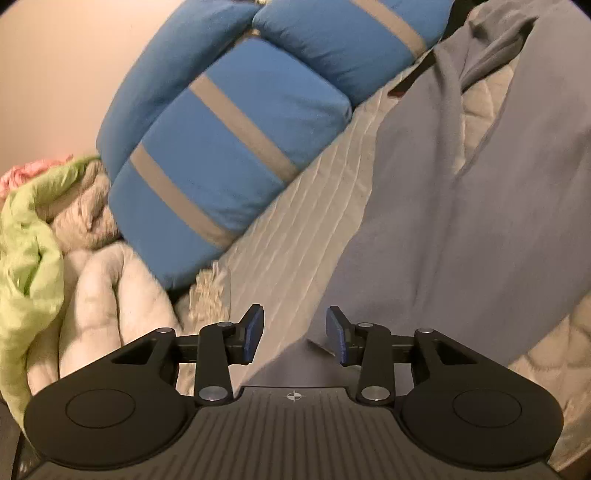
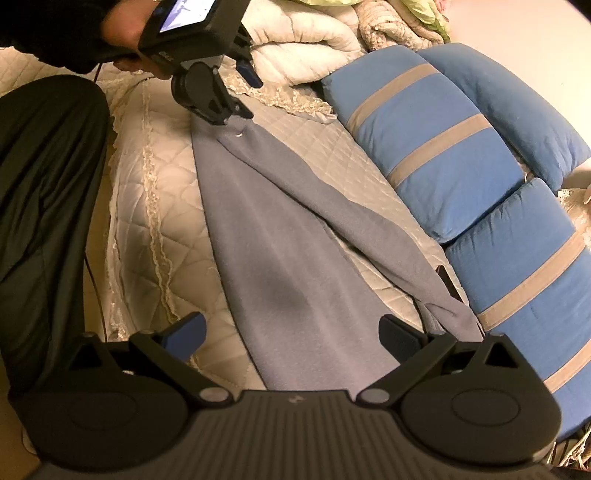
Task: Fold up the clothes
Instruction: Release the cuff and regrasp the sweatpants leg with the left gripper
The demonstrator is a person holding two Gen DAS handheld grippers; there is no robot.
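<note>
Grey fleece, a long garment (image 2: 280, 236), lies stretched lengthwise on the quilted bedspread (image 2: 147, 206), and I use that garment as my reference for everything else. One sleeve (image 2: 354, 221) runs diagonally off the garment body toward the blue striped cushions (image 2: 443, 147), which sit just beside the garment's far edge. A heap of pale blankets (image 2: 306, 33) lies beyond the garment's far end.

My left gripper (image 1: 295, 338) hovers at one end of the garment with its jaws part-way apart and nothing between them; a corner of fleece lies just under the gap. My right gripper (image 2: 291, 336) sits at the opposite end of the garment, jaws spread wide, empty, the fleece passing beneath them.

Hazards, as I judge them:
- Pinching too deep at either end may catch the bedspread together with the garment, so the fold drags the bedding.
- Closing on a single layer of fleece may let the lower layer slide, leaving a skewed fold.
- The loose sleeve may trail against the cushions and pull the fold off line unless it is laid onto the garment body first.
- Unequal lift between my two grippers may twist the garment along its length.
</note>
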